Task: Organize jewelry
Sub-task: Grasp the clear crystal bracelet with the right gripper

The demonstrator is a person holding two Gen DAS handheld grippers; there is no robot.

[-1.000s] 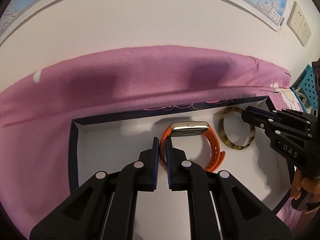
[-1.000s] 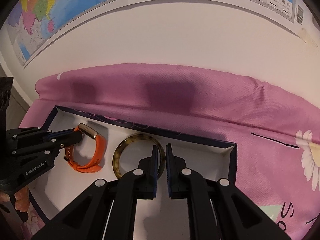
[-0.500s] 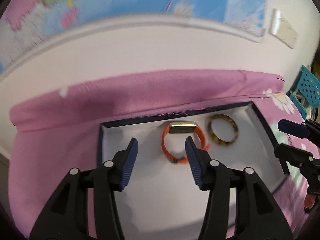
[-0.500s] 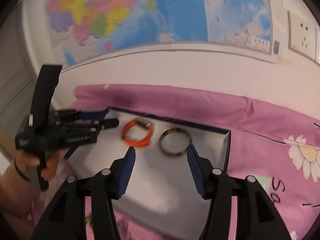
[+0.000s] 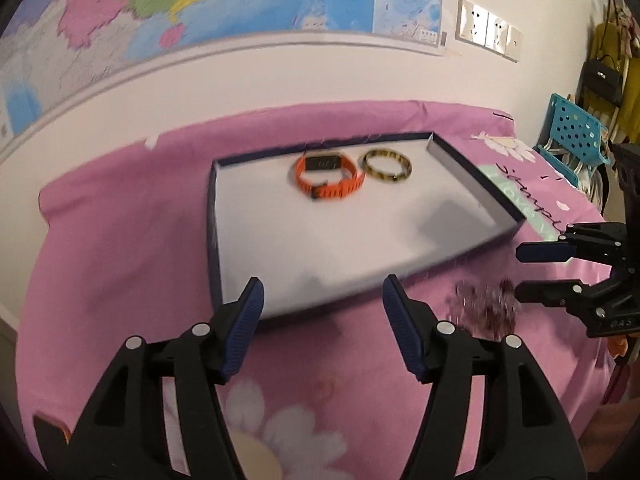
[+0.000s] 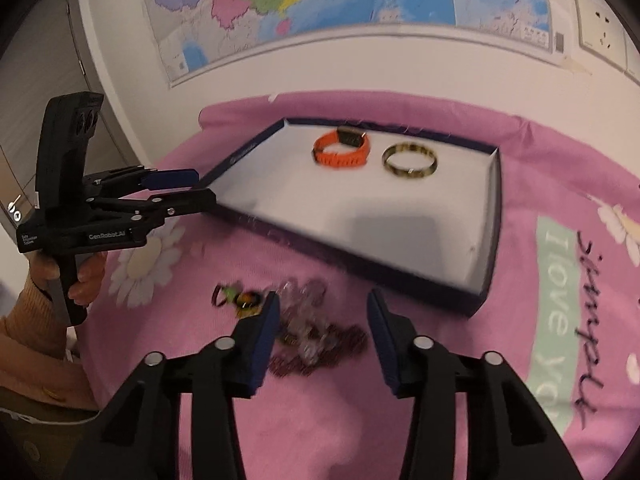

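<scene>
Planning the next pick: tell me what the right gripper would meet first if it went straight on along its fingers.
Most likely the heap of beaded bracelets on the pink cloth: it lies between and just beyond the right gripper, whose jaws are closing with nothing held. The tray sits farther on. Depth is uncertain through the fisheye.

Pink floral bedcover (image 6: 520,184), shallow white box (image 6: 494,216), tangled bead bracelets (image 6: 312,332) beside it
</scene>
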